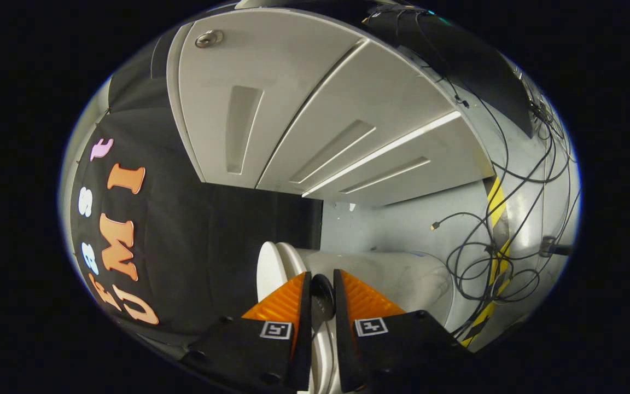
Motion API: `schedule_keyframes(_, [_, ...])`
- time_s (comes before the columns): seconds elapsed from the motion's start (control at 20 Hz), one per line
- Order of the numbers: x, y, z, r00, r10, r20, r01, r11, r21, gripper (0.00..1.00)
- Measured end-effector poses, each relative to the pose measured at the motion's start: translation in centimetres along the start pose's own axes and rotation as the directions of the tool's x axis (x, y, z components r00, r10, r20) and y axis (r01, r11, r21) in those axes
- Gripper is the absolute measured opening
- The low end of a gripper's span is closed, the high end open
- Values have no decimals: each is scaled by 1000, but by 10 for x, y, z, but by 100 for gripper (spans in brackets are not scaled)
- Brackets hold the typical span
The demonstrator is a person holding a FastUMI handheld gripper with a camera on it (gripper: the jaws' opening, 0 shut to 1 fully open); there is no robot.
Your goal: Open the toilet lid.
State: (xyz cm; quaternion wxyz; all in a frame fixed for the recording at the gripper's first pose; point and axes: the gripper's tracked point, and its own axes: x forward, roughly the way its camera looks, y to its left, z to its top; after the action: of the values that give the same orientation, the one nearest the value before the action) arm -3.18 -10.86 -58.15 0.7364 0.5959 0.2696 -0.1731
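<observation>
**Lid edge caught in the tongs, already raised**

The toilet lid [269, 268] stands between the tongs [322, 290], seen almost edge-on: a pale, rounded slab whose thin rim runs away from the camera, straight along the line of the two fingers. A dark round piece sits in the narrow gap between the fingers, right at the lid's rim; what it is cannot be told. The fingers [287, 303] are drawn close together with only a slim slot left, and the lid's edge passes through that slot, so the tongs look clamped on the lid, though contact on both faces is hard to confirm from this angle.

The relation that matters: the lid's long axis lies in line with the tongs, not across them, and its broad face sits to the left of the fingers, towards the black cloth wall [227, 241]. To the right of the fingers lies the pale, rounded toilet body [402, 273], just beside the lid.

Judging by how upright the lid seems, the opening looks well advanced; any further swing would probably carry the rim away from the toilet body.

Beyond are grey cabinet doors [271, 104], a lit strip [386, 150] and loose black cables [490, 257] by yellow-and-black tape [494, 200].
</observation>
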Motion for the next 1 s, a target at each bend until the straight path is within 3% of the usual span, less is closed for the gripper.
schedule_keyframes(0.15, [-7, 4, -1, 1000, 13, -4, -12, 997, 78, 24])
schedule_keyframes(0.2, [-7, 3, -1, 1000, 0, 6, -1, 997, 76, 15])
schedule_keyframes(0.4, [-18, 18, -1, 999, -32, 27, 32, 999, 7, 15])
schedule_keyframes(0.6, [-36, 49, -1, 999, -7, 38, 7, 1000, 1, 15])
schedule_keyframes(0.8, [-49, 87, 3, 996, 6, 88, 5, 993, -121, 14])
schedule_keyframes(1.0, [-67, 124, -8, 993, 48, 108, -32, 989, -146, 15])
